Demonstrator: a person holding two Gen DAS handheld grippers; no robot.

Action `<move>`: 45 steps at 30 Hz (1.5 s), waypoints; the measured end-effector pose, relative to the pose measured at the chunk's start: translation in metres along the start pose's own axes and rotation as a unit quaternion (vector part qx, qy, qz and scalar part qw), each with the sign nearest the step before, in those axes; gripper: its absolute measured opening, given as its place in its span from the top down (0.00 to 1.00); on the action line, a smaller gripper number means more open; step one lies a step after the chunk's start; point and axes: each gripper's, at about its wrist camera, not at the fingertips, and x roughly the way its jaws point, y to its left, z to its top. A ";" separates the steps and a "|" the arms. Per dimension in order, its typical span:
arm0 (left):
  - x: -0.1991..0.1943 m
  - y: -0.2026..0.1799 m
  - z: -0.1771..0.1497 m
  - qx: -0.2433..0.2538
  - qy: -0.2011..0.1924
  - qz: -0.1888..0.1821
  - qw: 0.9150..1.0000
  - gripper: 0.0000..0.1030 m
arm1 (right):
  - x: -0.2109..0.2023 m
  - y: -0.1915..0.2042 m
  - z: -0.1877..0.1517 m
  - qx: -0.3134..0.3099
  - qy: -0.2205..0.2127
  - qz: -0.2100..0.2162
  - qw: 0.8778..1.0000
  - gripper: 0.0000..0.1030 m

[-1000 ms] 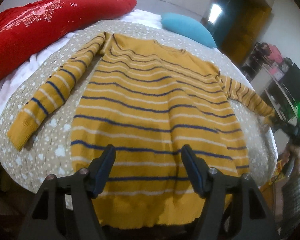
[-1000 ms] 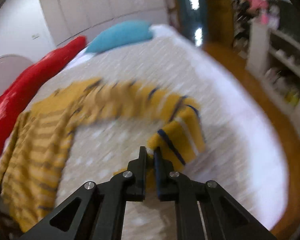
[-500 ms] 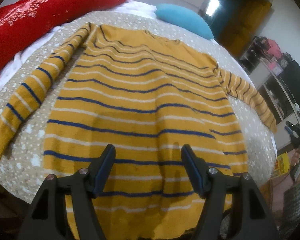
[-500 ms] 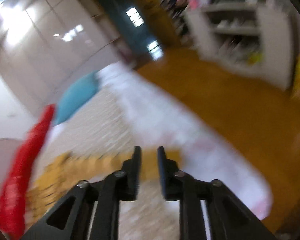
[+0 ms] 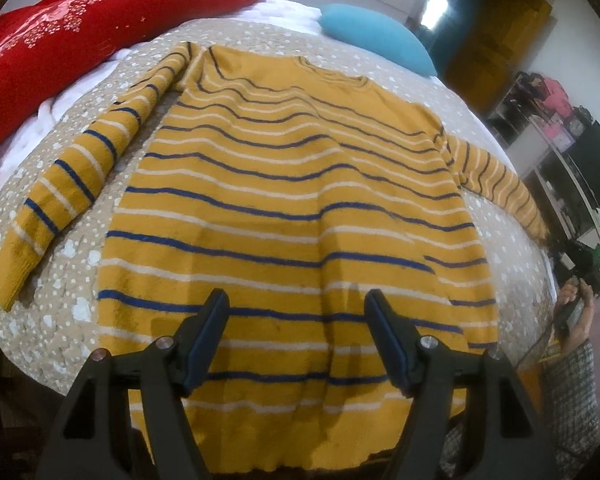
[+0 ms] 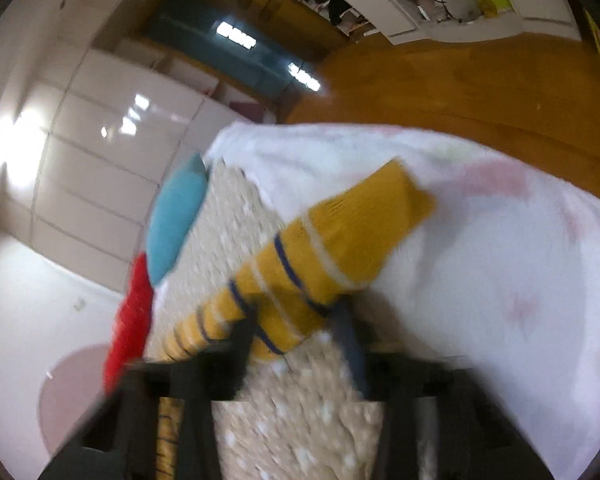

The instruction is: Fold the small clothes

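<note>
Because we have yet to fold it, the mustard-yellow knitted jumper with blue and white stripes (image 5: 296, 216) lies flat on the dotted beige bed cover (image 5: 56, 300). Our left gripper (image 5: 296, 340) hovers with jaws open; the blurred right gripper (image 6: 300, 332) straddles a sleeve cuff (image 6: 340, 240), jaws apart.

Right wrist view smeared by motion: I cannot tell whether the right gripper (image 6: 296, 320) fingers touch the sweater sleeve (image 6: 332, 248). Sweater hem (image 5: 260, 468) partly hidden behind left gripper (image 5: 296, 336).
</note>
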 end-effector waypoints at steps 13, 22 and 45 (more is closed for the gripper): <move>0.015 0.000 -0.007 -0.010 0.016 -0.030 0.999 0.33 | -0.022 0.064 0.015 -0.142 0.023 -0.078 0.987 0.93; 0.010 0.011 -0.007 -0.025 0.008 -0.028 0.999 0.30 | -0.031 0.003 -0.003 -0.051 0.032 -0.063 0.996 0.49; -0.013 0.023 -0.004 -0.035 -0.024 -0.044 0.998 0.30 | -0.027 0.180 0.059 -0.145 -0.050 0.013 0.988 0.94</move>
